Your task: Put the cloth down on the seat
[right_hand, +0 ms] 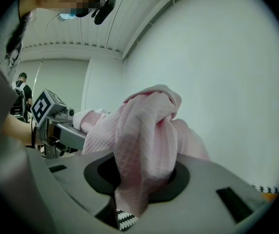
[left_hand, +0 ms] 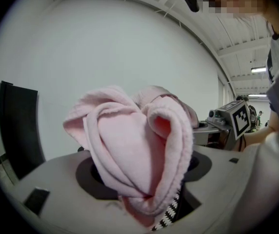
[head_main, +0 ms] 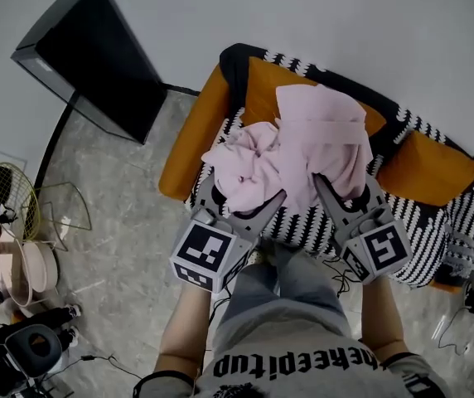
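A pink cloth [head_main: 295, 152] hangs bunched above an orange armchair whose seat [head_main: 303, 222] wears a black-and-white patterned cover. My left gripper [head_main: 241, 197] is shut on the cloth's left part, which fills the left gripper view as thick pink folds [left_hand: 134, 155]. My right gripper [head_main: 336, 191] is shut on the right part, seen in the right gripper view as a waffle-textured pink bundle [right_hand: 142, 140]. Both grippers hold the cloth side by side over the seat's front. The fingertips are buried in fabric. A strip of patterned cover shows below each bundle.
A black box-shaped cabinet [head_main: 92, 60] stands on the grey floor left of the chair. Wire baskets and bowls [head_main: 17, 222] sit at the far left. The orange armrests [head_main: 195, 135] flank the seat. My legs and torso are just in front of the chair.
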Tool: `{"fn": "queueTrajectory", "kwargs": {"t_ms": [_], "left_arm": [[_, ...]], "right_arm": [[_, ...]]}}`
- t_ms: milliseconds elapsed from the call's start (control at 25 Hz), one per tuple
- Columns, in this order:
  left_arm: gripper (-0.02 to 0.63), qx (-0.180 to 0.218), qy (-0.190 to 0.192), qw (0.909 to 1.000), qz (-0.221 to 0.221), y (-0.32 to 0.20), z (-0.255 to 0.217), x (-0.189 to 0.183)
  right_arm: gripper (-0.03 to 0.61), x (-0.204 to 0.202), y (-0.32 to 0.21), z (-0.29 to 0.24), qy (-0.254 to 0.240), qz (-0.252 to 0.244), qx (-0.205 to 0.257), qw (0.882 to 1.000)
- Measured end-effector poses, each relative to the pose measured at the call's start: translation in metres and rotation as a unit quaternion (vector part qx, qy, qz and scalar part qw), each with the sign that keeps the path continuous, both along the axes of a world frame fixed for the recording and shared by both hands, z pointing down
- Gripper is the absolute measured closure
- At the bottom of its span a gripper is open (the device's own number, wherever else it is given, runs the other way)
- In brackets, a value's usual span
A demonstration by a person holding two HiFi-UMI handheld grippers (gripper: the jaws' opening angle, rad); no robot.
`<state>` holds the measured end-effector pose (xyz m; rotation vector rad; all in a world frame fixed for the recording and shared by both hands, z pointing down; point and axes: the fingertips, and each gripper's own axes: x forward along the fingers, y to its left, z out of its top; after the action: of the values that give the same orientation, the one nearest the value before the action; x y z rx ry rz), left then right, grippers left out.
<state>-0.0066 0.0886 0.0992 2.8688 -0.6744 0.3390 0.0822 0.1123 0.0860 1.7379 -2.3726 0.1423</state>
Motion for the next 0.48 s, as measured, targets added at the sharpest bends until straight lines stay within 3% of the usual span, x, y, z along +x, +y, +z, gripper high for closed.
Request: {"fn": "queueTrajectory", "kwargs": {"t_ms": [280,480], "left_arm": [[0.267,-0.018,-0.011,0.9993,-0.032,-0.026,0.017,0.006],[0.269,-0.036,-0.026,0.9971,-0.061,-0.05,0.067,0.015]], "right_arm": [[0.439,0.007,-0.032,0.018,-0.003,-0.032,-0.022,0.999],[0.439,0.017,-0.062,0.068,-0.015,-0.06,-0.042,0.997]]}}
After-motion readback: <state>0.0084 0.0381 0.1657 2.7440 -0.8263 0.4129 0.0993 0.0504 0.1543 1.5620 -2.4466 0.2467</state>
